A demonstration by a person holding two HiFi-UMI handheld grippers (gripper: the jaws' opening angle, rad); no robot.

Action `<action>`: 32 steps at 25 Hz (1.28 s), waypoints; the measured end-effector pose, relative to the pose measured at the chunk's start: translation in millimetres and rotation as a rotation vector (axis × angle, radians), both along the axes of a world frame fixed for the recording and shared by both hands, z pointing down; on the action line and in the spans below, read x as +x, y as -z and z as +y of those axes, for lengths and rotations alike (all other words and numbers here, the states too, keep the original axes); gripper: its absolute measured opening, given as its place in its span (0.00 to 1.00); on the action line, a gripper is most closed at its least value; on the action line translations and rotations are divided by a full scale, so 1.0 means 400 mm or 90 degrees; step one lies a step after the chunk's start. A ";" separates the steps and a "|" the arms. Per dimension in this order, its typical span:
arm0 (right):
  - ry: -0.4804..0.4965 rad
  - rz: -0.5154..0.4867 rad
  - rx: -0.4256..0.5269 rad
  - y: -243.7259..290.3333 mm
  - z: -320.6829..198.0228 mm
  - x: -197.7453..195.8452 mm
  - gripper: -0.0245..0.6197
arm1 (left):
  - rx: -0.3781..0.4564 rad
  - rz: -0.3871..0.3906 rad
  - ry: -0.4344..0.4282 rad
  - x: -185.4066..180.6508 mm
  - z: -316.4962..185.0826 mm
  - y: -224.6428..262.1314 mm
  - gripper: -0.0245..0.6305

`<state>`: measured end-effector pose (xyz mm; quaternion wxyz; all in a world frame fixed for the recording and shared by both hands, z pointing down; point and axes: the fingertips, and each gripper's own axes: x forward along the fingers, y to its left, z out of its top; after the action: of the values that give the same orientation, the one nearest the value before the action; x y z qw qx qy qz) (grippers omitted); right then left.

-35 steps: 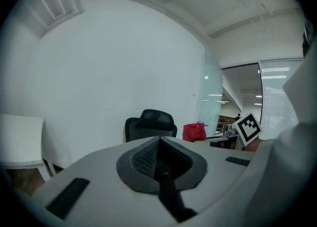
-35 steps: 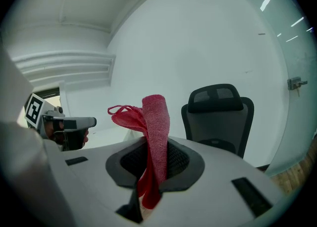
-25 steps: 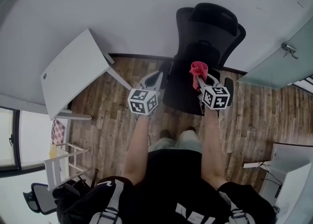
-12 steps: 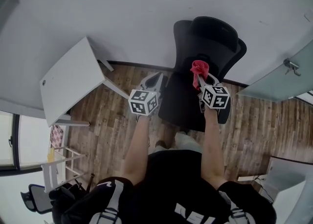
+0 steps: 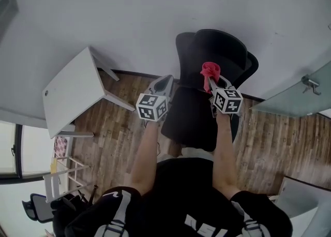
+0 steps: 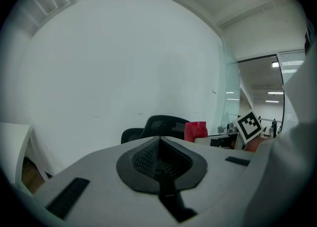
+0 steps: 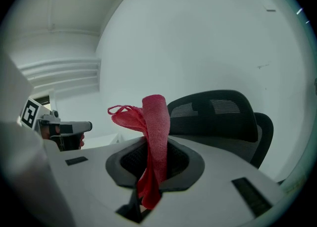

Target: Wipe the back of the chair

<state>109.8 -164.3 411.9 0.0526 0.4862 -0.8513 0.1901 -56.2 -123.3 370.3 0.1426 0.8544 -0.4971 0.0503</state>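
A black mesh office chair (image 5: pixel 212 60) stands against the white wall, its back and headrest facing me; it also shows in the right gripper view as the chair (image 7: pixel 223 117) and in the left gripper view as the chair (image 6: pixel 163 124). My right gripper (image 5: pixel 212 78) is shut on a red cloth (image 5: pixel 209 71), held in front of the chair back; the cloth (image 7: pixel 151 132) sticks up from between the jaws. My left gripper (image 5: pixel 164 83) is shut and holds nothing, left of the chair's seat.
A white table (image 5: pixel 72 91) stands tilted at the left near the wall. A glass door with a handle (image 5: pixel 309 83) is at the right. Wooden floor (image 5: pixel 114 127) lies below. White shelving (image 5: pixel 62 174) stands at the lower left.
Both grippers and the chair have come closer to each other; the red cloth now sits nearer the chair back, and the chair fills more of the view's centre.
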 end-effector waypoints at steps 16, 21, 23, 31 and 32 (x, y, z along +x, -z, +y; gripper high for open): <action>-0.010 -0.003 -0.002 0.006 -0.118 0.096 0.15 | -0.005 -0.001 -0.028 0.121 -0.132 -0.008 0.07; -0.016 0.008 0.015 0.034 -0.152 0.099 0.15 | 0.001 0.008 -0.050 0.135 -0.185 0.003 0.07; -0.027 0.012 0.021 0.045 -0.172 0.109 0.15 | 0.008 0.011 -0.062 0.143 -0.207 0.013 0.07; -0.045 0.032 0.028 0.068 -0.250 0.079 0.15 | 0.020 0.022 -0.086 0.111 -0.292 0.049 0.07; -0.047 0.033 0.028 0.068 -0.259 0.069 0.15 | 0.020 0.021 -0.090 0.105 -0.301 0.051 0.07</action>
<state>137.6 -268.0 384.8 0.0569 0.5229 -0.8352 0.1608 -14.1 -243.6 350.0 0.1335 0.8903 -0.4337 0.0381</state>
